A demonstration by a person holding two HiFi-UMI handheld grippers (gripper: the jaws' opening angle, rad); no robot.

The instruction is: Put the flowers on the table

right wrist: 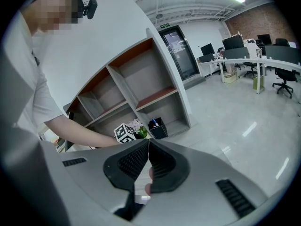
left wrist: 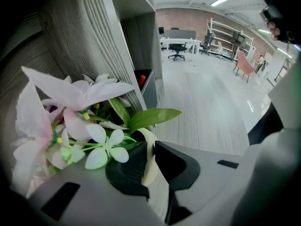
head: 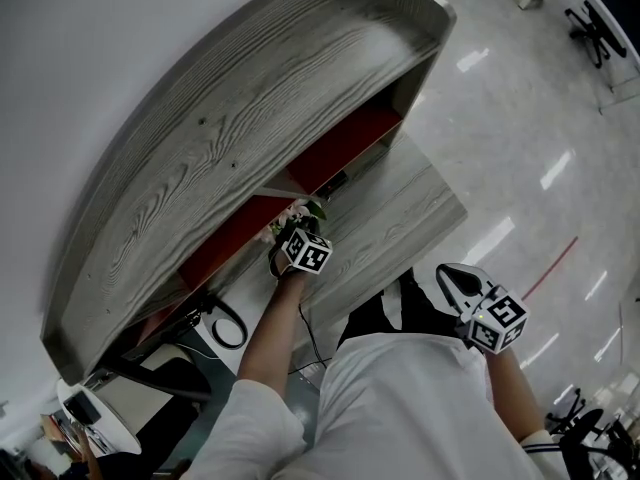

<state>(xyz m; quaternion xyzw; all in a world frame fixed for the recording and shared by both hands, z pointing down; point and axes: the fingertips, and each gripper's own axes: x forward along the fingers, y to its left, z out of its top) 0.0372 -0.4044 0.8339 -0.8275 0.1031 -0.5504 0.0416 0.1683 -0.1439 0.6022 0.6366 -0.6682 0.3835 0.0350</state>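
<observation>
The left gripper has its jaws closed on a thin cream strip at the base of the flowers, and both pads touch this strip. The flowers have big pale pink petals, some small white-green blossoms and long green leaves.

They hang over the grey wood-grain table, close to the front edge of the shelf unit. I cannot tell if their base already touches the table.

The right gripper has its jaws closed together, with nothing between them. It is held well apart from the flowers, near the person's body and over the shiny floor.

To the right of the flowers the table surface is bare up to its edge. To the left the shelf wall stands very near.

A black pen holder stands just beside the flowers, with some pens in it. The shelf compartments have red lining.
</observation>
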